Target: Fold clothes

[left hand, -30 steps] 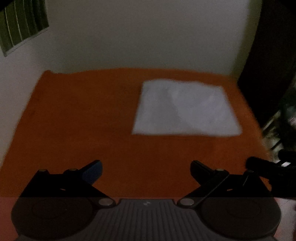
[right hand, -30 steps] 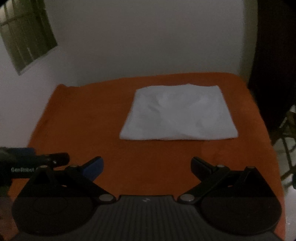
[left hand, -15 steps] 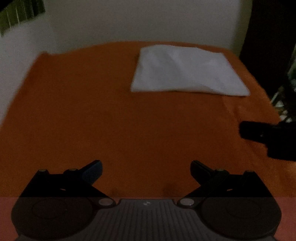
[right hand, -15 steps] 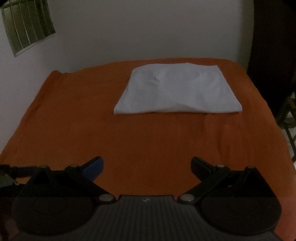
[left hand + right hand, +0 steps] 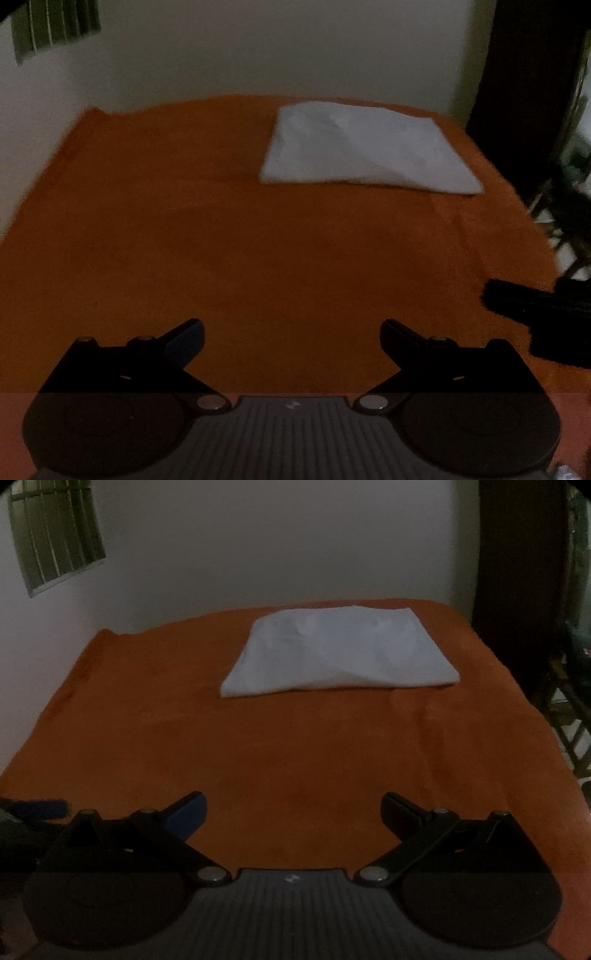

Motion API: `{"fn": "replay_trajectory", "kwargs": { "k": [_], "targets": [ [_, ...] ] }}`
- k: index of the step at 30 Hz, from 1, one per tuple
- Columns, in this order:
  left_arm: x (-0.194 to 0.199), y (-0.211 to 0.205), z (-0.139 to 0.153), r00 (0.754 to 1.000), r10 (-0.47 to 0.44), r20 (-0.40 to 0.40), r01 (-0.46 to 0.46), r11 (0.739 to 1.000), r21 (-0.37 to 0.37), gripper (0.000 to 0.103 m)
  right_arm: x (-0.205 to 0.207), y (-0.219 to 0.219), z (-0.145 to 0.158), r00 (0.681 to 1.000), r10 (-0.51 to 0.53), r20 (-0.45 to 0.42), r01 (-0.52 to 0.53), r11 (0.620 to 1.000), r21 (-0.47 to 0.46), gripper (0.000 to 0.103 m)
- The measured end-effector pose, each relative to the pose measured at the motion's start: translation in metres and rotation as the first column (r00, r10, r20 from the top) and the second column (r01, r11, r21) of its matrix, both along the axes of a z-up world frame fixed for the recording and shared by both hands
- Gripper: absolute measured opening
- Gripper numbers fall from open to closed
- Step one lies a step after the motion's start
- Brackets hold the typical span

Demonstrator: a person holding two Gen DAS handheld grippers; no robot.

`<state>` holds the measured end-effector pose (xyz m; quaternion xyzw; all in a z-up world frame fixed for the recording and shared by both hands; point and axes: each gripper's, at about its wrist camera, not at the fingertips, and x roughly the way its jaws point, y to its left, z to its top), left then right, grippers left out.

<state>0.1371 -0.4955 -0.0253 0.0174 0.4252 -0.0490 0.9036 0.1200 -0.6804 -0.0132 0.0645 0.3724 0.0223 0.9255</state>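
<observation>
On the far right part of the orange bed (image 5: 258, 760), close to the wall, lies the white cloth (image 5: 340, 650), folded into a flat rectangle with a few soft creases on top. It is alone on the bed; nothing grips it.

Change over the last second: both views shifted. In the left wrist view the cloth sat nearer mid-frame a second ago, rose toward the top edge half a second ago, and now sits lower again at upper right (image 5: 365, 151), somewhat blurred, so that camera is moving. In the right wrist view the cloth slid a little up and back down; its outline is unchanged throughout. Judgement: the cloth itself has not been touched in this span, only the tools were repositioned. The fold looks finished or nearly so, and both tools appear to be standing off, not working.

Left tool (image 5: 291, 334): fingers spread wide, nothing between them, bare orange cover below. Right tool (image 5: 293, 810): likewise spread and empty. A dark part of the right tool also shows at the right edge of the left view (image 5: 535, 306), low over the bed.

Cloth relative to tools: well ahead of both, apart from the fingertips; ahead and right of the left tool, roughly straight ahead of the right one.
</observation>
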Motion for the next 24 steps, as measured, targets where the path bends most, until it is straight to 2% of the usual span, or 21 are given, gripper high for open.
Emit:
{"fn": "replay_trajectory", "kwargs": {
  "k": [2,7,11,13,16,19,24],
  "targets": [
    [-0.007,0.001,0.004,1.0,-0.009,0.02,0.008,0.999,0.041,0.103,-0.005,-0.002,-0.004,1.0,0.007,-0.005,-0.007,1.0,0.002,0.102],
    [-0.015,0.012,0.005,1.0,-0.029,-0.001,0.029,0.999,0.034,0.103,-0.017,0.0,-0.012,0.999,0.046,-0.006,-0.046,0.999,0.006,0.102],
    [-0.022,0.007,0.001,0.999,-0.031,0.011,0.03,0.997,0.069,0.103,-0.018,-0.001,-0.022,0.997,0.044,-0.057,-0.04,0.996,0.078,0.102],
    [-0.022,0.006,-0.002,0.999,-0.043,-0.01,0.043,0.997,0.057,0.103,-0.017,-0.002,-0.025,0.996,0.049,-0.079,-0.041,0.993,0.107,0.102],
    [-0.019,0.01,-0.006,0.999,-0.041,-0.036,0.042,0.998,0.041,0.103,-0.016,0.004,-0.027,0.994,0.065,-0.087,-0.056,0.994,0.093,0.102],
    [-0.022,0.013,-0.006,0.999,-0.028,-0.03,0.03,0.998,0.054,0.103,-0.016,0.007,-0.026,0.994,0.078,-0.083,-0.071,0.994,0.084,0.102],
    [-0.025,0.015,-0.003,0.999,-0.021,-0.031,0.023,0.999,0.034,0.103,-0.023,0.008,-0.025,0.991,0.091,-0.093,-0.081,0.991,0.103,0.102]
  ]
}}
